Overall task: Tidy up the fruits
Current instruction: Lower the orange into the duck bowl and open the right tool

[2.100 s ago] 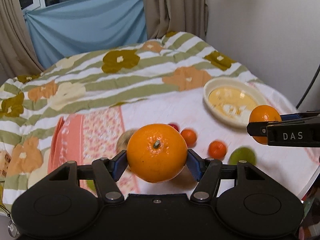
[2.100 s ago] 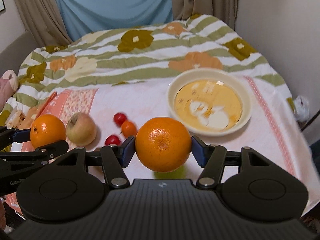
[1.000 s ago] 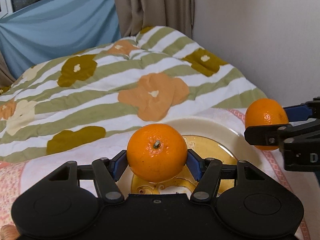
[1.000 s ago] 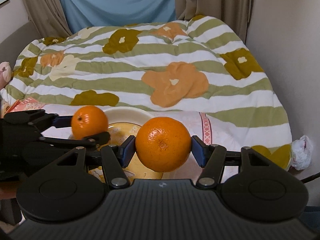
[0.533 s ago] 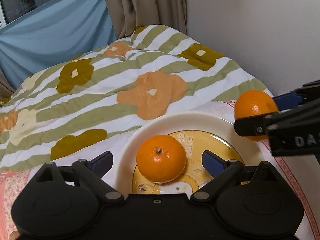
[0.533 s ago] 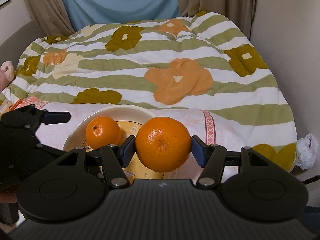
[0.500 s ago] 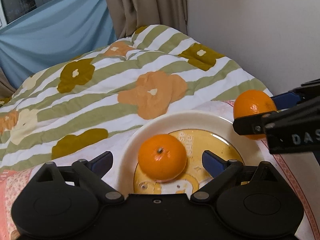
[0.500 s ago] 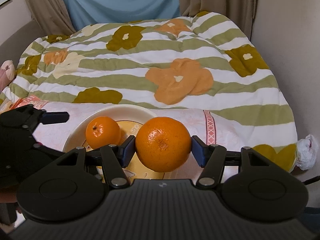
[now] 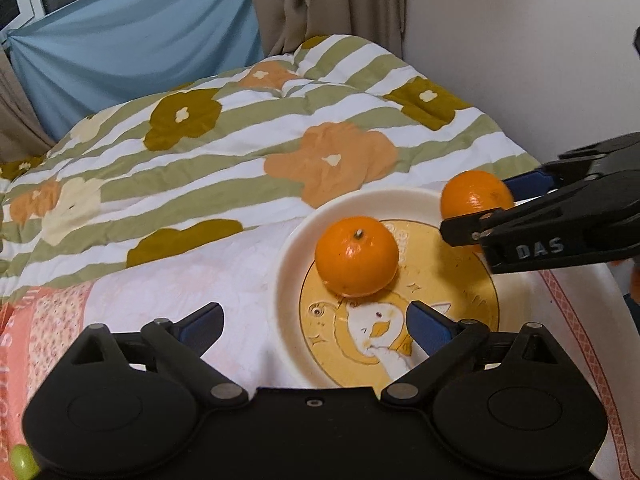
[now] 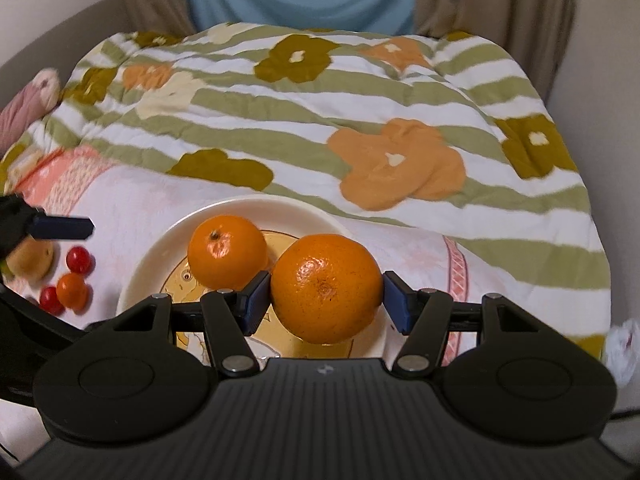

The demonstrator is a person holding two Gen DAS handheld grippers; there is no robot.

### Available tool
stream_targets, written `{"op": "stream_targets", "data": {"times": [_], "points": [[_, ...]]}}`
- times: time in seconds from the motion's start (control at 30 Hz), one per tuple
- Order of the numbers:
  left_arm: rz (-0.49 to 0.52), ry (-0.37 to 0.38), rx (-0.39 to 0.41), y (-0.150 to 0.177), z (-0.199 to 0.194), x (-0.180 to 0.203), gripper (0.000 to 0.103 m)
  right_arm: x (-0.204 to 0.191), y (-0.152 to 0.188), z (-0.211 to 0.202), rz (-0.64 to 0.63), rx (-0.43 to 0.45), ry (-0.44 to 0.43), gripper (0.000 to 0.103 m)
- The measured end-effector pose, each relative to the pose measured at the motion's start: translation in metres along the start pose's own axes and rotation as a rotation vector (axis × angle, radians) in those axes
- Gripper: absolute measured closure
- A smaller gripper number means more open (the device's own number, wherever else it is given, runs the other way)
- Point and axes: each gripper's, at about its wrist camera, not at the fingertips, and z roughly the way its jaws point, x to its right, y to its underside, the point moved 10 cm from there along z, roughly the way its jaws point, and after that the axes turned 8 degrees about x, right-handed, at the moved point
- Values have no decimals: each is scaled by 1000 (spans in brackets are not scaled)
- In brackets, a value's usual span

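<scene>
An orange (image 9: 356, 256) lies stem-up in the cream plate (image 9: 288, 264) with a yellow cartoon centre. My left gripper (image 9: 314, 314) hangs just in front of it, jaws still opening, wide apart with nothing between them. A second orange (image 10: 326, 280) is held over the plate's right half, and my right gripper (image 10: 326, 300) is shut on it. In the right wrist view the loose orange (image 10: 226, 252) sits to the left of the held one, inside the plate rim (image 10: 152, 256). From the left wrist view the right gripper (image 9: 476, 208) comes in from the right edge.
Small red fruits (image 10: 78, 260), a small orange fruit (image 10: 72, 290) and a yellowish apple (image 10: 30, 258) lie left of the plate on the pink cloth (image 9: 180, 280). A striped flowered quilt (image 9: 200, 152) rises behind. A wall (image 9: 520, 60) stands close on the right.
My left gripper opened and let its orange down into the plate, then drew back a little. The right gripper carried its orange leftward over the plate.
</scene>
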Motion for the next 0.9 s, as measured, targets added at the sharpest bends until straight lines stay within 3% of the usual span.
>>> {"op": "stream_targets", "data": {"times": [0.23,0.43,0.5,0.53,0.57,0.63,0.9], "points": [[12,-40,-11,9,-1,-5,2,-13,11,22,-75,-13,-41,28],[11,-32,-16,13,-4,-5,2,-16,17,33,-84,-43,-39,27],[12,-43,-12,13,-6,-6,2,-18,14,29,-108,-3,-22,22],[13,-45,-12,14,-7,-7,2,-19,11,26,-133,20,-7,6],[13,-46,-12,13,-8,-7,2,-19,8,22,-152,39,9,0],[9,-44,-12,14,-12,-7,2,-18,4,14,-166,76,27,0],[-27,-27,-7,13,-24,-10,2,-14,2,-3,-142,69,42,0]]}}
